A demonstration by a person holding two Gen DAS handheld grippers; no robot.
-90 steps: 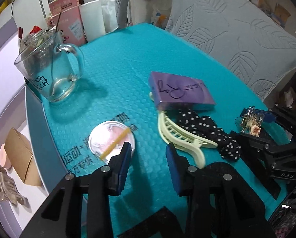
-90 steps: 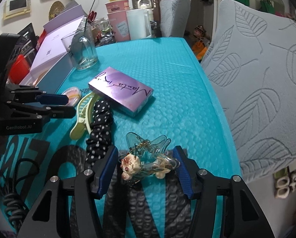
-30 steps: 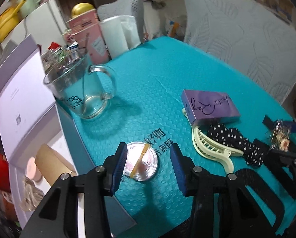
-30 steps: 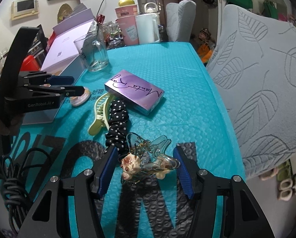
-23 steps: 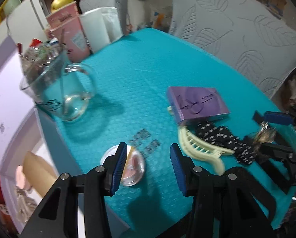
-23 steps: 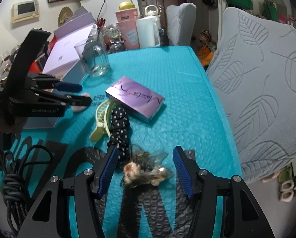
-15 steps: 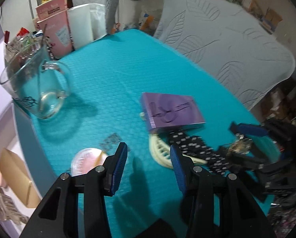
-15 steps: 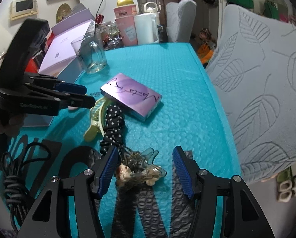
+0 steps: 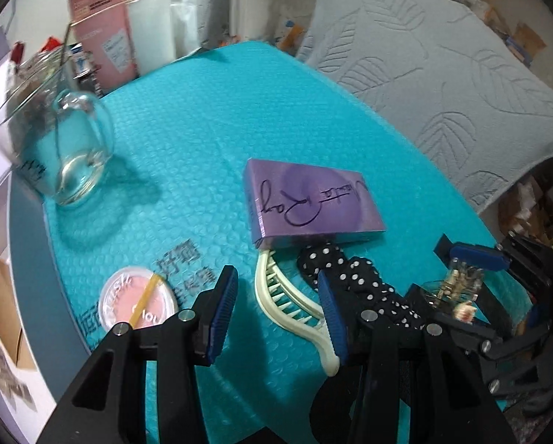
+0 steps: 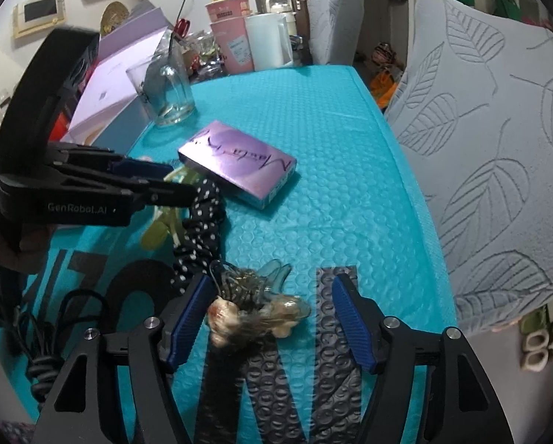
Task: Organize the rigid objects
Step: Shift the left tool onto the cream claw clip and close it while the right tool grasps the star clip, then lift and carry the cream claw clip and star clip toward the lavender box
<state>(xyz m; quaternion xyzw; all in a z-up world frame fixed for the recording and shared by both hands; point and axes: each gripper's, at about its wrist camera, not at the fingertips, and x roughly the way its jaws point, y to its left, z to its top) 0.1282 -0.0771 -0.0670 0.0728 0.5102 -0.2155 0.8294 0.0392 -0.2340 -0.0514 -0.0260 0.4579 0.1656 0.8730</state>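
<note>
A clear hair clip with charms (image 10: 254, 307) lies on the teal mat between the pads of my right gripper (image 10: 271, 314). Its jaws are opening, and the right pad stands well clear of the clip. In the left wrist view my left gripper (image 9: 276, 314) hangs open just above a cream claw clip (image 9: 287, 303) and does not touch it. A black polka-dot scrunchie (image 9: 350, 277) lies beside the claw clip, and a purple box (image 9: 313, 199) lies flat behind both. A round pink compact (image 9: 137, 303) sits left of the left fingers.
A glass mug (image 9: 54, 148) stands at the back left of the mat (image 9: 202, 111). An open lavender box (image 10: 117, 74) lies off the mat's left edge. Pink cups (image 10: 232, 37) and a white jug (image 10: 269, 40) stand at the far end. A grey quilted chair (image 10: 498, 148) borders the right side.
My right jaws have widened and let go of the clear clip, which has dropped onto the mat. My left gripper has swung right, from over the compact to over the cream claw clip.
</note>
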